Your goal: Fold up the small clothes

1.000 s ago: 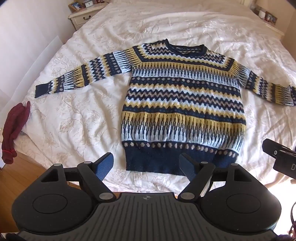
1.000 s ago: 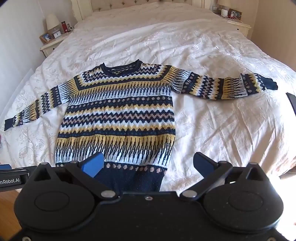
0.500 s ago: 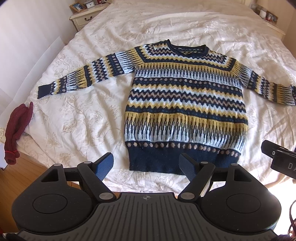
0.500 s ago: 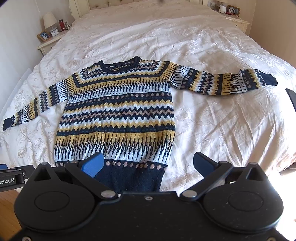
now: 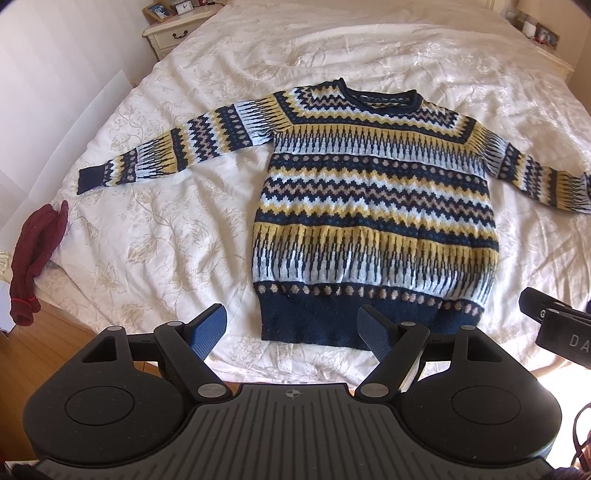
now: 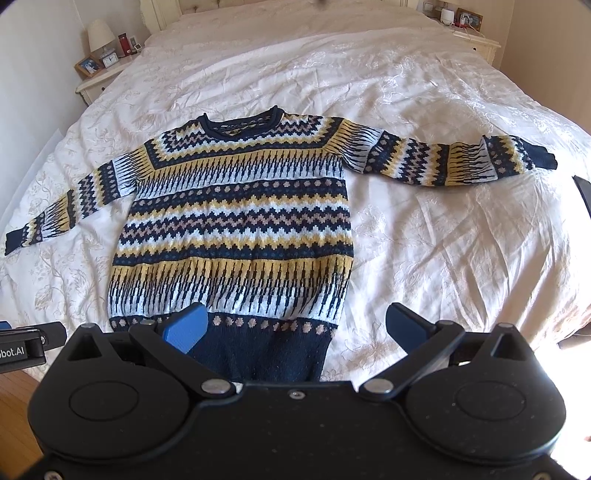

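Both cameras have drifted a little since a second ago: in the left wrist view the sweater (image 5: 373, 210) sits lower and further toward 3 o'clock than it did, and in the right wrist view it has slid slightly toward 6 o'clock, so more of the bed (image 6: 424, 92) shows beyond the collar. Nothing on the bed itself has shifted.

That patterned navy, yellow and white sweater lies flat and face up on the cream bedspread, collar toward 12 o'clock, navy hem toward 6 o'clock, both sleeves spread out sideways. Its cuffs reach toward 9 o'clock in the left view and toward 3 o'clock in the right view.

Near the hem, the left gripper (image 5: 291, 328) hangs with its jaws spread wide and nothing between them; its blue pads (image 5: 208, 326) frame the hem's left corner. Likewise wide apart and empty, the right gripper (image 6: 293, 325) has its left pad over the hem band and its right pad over bare bedspread. Whether either touches the fabric cannot be told.

A dark red garment (image 5: 35, 254) hangs off the bed edge at 9 o'clock in the left view. One nightstand (image 5: 173, 31) stands at 11 o'clock there, holding a framed photo and a clock.
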Demonstrator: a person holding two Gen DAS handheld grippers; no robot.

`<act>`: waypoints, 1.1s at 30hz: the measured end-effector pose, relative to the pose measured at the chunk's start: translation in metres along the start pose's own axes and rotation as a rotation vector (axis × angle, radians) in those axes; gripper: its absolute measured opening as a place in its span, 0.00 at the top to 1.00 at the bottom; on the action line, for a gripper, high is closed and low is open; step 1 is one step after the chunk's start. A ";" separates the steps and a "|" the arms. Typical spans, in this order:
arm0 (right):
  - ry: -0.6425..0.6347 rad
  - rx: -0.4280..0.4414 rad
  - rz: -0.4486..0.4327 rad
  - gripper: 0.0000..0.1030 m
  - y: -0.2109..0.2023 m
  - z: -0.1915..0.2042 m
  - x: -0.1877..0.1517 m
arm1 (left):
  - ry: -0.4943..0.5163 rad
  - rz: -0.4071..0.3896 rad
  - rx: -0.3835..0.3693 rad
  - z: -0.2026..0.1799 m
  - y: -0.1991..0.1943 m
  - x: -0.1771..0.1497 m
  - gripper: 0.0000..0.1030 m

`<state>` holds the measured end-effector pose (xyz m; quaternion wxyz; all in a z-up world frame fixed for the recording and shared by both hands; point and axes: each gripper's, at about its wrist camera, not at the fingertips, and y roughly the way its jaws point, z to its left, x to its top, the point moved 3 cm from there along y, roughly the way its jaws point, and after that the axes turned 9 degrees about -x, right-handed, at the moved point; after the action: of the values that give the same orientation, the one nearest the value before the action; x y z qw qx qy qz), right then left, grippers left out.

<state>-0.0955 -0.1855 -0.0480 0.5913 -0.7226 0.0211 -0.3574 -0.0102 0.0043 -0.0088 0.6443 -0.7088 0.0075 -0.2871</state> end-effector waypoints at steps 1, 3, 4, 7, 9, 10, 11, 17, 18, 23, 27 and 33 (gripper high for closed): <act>0.000 0.000 -0.001 0.01 0.001 -0.001 0.000 | 0.000 0.000 0.000 0.000 0.000 0.000 0.25; 0.001 -0.005 0.001 0.01 0.002 0.000 0.001 | 0.002 0.004 -0.007 0.000 0.001 0.002 0.25; 0.001 -0.009 0.000 0.01 0.002 0.000 0.002 | 0.002 0.005 -0.010 -0.001 0.001 0.005 0.25; 0.004 -0.016 0.001 0.01 0.005 0.001 0.006 | 0.007 0.008 -0.017 -0.002 0.004 0.014 0.25; 0.006 -0.019 0.005 0.01 0.007 0.003 0.009 | 0.008 0.012 -0.022 -0.001 0.006 0.019 0.25; 0.007 -0.021 0.006 0.01 0.008 0.003 0.010 | 0.008 0.014 -0.025 -0.001 0.008 0.022 0.25; 0.008 -0.022 0.008 0.01 0.009 0.004 0.012 | 0.008 0.015 -0.026 0.000 0.009 0.025 0.25; 0.006 -0.026 0.020 0.01 0.017 0.012 0.020 | 0.009 0.026 -0.031 0.004 0.017 0.037 0.25; 0.005 -0.026 0.022 0.01 0.018 0.013 0.021 | 0.009 0.029 -0.031 0.004 0.019 0.039 0.25; 0.001 -0.032 0.036 0.01 0.025 0.020 0.026 | 0.007 0.041 -0.035 0.008 0.025 0.045 0.25; -0.004 -0.035 0.046 0.01 0.031 0.023 0.029 | 0.002 0.050 -0.038 0.010 0.029 0.048 0.25; -0.009 -0.033 0.058 0.01 0.036 0.027 0.031 | -0.006 0.060 -0.035 0.014 0.033 0.051 0.25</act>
<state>-0.0435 -0.1879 -0.0651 0.5894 -0.7332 0.0453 -0.3362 0.0499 -0.0082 -0.0194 0.6403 -0.7202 0.0317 -0.2650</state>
